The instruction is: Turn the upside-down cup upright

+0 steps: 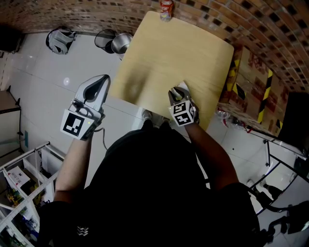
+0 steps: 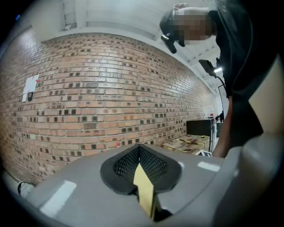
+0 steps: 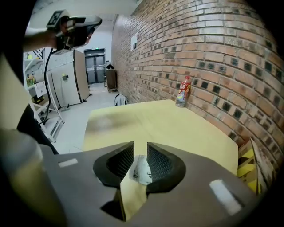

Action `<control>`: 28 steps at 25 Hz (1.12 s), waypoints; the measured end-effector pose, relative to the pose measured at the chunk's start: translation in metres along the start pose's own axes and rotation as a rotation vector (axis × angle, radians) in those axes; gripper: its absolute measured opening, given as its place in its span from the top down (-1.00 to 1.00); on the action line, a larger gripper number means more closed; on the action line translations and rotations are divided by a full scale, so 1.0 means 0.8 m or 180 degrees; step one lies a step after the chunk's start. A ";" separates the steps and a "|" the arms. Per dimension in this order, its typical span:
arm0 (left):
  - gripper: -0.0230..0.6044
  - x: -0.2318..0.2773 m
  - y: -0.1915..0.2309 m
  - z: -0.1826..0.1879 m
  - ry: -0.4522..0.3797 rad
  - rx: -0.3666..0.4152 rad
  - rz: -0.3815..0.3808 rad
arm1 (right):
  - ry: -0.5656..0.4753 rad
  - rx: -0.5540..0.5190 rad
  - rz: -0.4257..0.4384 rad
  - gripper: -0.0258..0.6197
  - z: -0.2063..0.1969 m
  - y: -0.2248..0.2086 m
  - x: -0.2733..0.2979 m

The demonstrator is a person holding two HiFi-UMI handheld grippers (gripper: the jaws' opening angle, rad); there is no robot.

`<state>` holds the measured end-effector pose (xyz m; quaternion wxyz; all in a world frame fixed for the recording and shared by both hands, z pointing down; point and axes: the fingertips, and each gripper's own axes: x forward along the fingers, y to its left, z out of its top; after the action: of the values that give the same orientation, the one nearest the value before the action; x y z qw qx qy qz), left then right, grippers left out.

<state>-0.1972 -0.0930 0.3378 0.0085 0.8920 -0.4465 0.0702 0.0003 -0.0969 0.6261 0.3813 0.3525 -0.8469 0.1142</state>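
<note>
The cup (image 3: pixel 142 172) is white with dark print and shows through the gap of my right gripper (image 3: pixel 140 153), low on the yellow table (image 3: pixel 168 126). The pads stand a little apart on either side of it and do not press on it. Which way up it stands I cannot tell. In the head view only a white sliver of the cup (image 1: pixel 183 87) peeks out by the right gripper (image 1: pixel 176 92), close to the table's near edge. My left gripper (image 1: pixel 103 81) hangs off the table to the left, above the floor, jaws together and empty (image 2: pixel 140 150).
A red-labelled bottle (image 1: pixel 166 9) stands at the table's far edge by the brick wall. Cardboard boxes (image 1: pixel 251 84) lie to the right of the table. Two stools (image 1: pixel 60 39) stand on the white floor at the far left, and a shelf rack (image 1: pixel 19 193) is near left.
</note>
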 end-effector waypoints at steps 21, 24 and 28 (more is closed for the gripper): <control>0.93 0.025 0.000 0.000 0.0017 -0.0040 -0.0073 | 0.0052 0.1104 0.0374 0.87 -0.015 -0.085 0.004; 0.93 0.028 -0.003 -0.002 0.0009 -0.0046 -0.0097 | 0.0062 0.0867 0.0282 0.87 -0.011 -0.082 -0.003; 0.93 0.034 -0.005 -0.003 -0.0019 -0.0064 -0.0147 | 0.0083 0.0476 0.0160 0.87 -0.002 -0.077 -0.015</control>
<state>-0.1784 -0.1117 0.3440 0.0177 0.9021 -0.4265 0.0629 0.0489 -0.1344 0.6141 0.3620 0.3571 -0.8396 0.1911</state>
